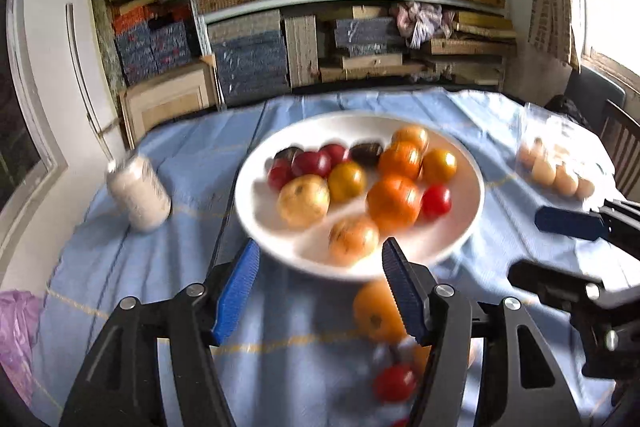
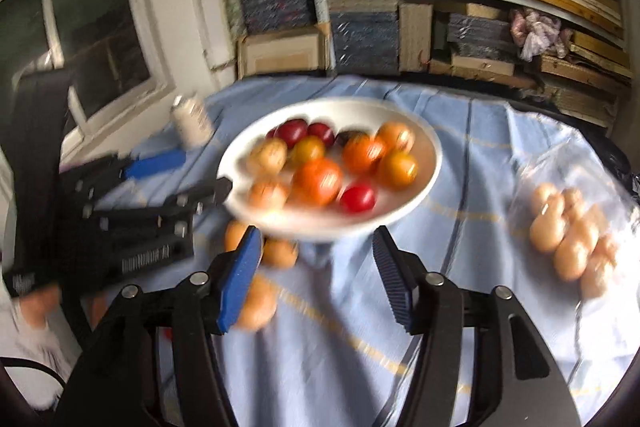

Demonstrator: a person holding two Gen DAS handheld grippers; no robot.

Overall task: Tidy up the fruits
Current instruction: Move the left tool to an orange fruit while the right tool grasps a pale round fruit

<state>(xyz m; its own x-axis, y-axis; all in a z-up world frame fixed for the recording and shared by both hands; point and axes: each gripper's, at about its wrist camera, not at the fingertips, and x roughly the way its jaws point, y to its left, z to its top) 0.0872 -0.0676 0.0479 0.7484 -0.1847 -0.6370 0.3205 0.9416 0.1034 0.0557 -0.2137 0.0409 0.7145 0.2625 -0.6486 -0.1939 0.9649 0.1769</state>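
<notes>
The left gripper (image 1: pixel 320 287) had its jaws spread, with nothing pinched between them; only blue cloth (image 1: pixel 168 267) over the bench and the near rim of the white plate (image 1: pixel 472 203) showed in the gap. That plate stood just ahead of the jaws and carried the gathered fruits: oranges (image 1: pixel 394 203), pale yellow-brown fruits (image 1: pixel 304 201), small red ones (image 1: pixel 436 201) and a few dark ones (image 1: pixel 366 153) at its far side. An orange fruit (image 1: pixel 374 311) lay loose on the cloth right beside the left gripper's right jaw, partly hidden behind it, and a small red fruit (image 1: pixel 394 383) lay nearer still, under that same jaw. A white jar (image 1: pixel 140 193) stood ahead and to the left of the jaws, and a clear bag of pale round things (image 1: pixel 556 171) lay ahead and well to the right. The right gripper (image 2: pixel 318 281) also had its jaws parted and empty, the plate's rim just beyond their tips. In its view two orange fruits (image 2: pixel 280 253) lay on the cloth beside its left jaw, under the plate's near edge, and another (image 2: pixel 258 305) sat just behind that jaw. Both views were smeared by motion blur, so the finer detail of the fruits could not be made out.
</notes>
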